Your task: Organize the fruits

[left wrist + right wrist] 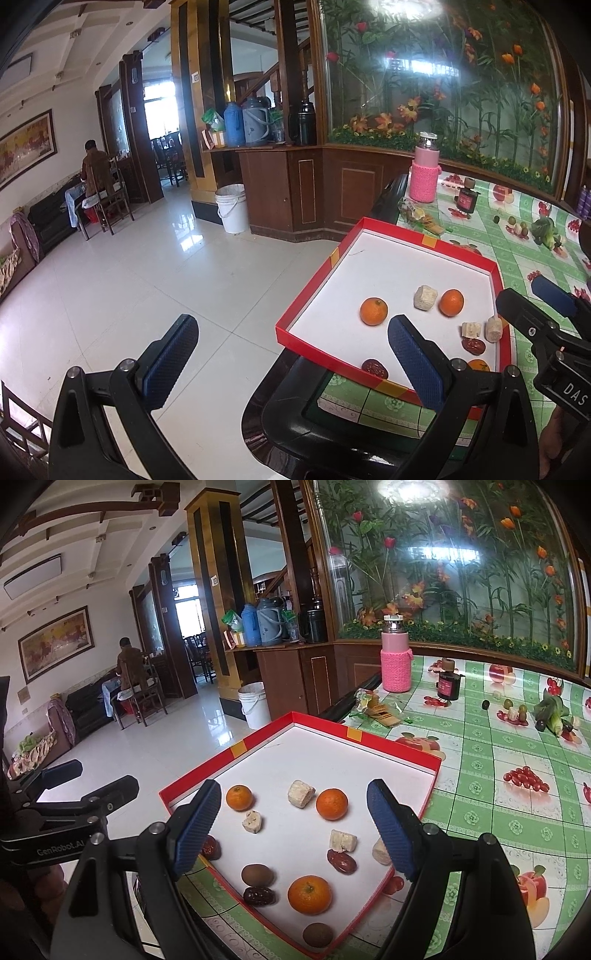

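Box: the red box (373, 738) sits on the green table (517, 812) with fruit inside.
Right gripper (295, 827): wide open, holding nothing, oranges (331, 804) and dates (341, 861) between its fingers.
Left gripper (291, 365): wide open, empty, beside the box's left edge.

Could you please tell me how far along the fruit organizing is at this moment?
Hardly started, it seems. Done: nothing looks grouped; three oranges, such as the nearest orange, plus red dates, brown kiwis and pale snack pieces lie mixed in the red tray. In hand: nothing; the left gripper and right gripper are open above the tray. Left: sorting everything by kind.
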A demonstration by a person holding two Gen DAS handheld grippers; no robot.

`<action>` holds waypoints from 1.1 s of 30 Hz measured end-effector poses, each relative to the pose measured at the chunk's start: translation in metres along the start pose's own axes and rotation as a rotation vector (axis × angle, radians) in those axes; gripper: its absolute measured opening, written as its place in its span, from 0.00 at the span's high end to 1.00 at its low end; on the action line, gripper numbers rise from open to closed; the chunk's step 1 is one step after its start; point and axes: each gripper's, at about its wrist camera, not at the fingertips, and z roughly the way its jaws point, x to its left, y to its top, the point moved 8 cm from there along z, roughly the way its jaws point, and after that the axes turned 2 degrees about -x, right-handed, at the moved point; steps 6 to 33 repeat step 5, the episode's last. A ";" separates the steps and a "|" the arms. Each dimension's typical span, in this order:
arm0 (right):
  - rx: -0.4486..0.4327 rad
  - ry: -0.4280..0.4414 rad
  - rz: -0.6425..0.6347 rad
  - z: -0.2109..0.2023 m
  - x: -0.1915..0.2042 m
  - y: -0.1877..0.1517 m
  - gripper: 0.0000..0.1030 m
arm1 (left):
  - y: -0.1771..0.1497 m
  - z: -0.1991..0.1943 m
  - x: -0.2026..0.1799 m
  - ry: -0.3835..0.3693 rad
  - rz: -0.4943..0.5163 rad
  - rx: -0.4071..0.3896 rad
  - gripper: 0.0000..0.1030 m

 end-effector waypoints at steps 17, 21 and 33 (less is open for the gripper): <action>0.000 0.006 0.003 0.000 0.002 0.000 0.21 | 0.000 -0.002 -0.003 -0.007 -0.005 0.004 0.00; 0.000 0.006 0.003 0.000 0.002 0.000 0.21 | 0.000 -0.002 -0.003 -0.007 -0.005 0.004 0.00; 0.000 0.006 0.003 0.000 0.002 0.000 0.21 | 0.000 -0.002 -0.003 -0.007 -0.005 0.004 0.00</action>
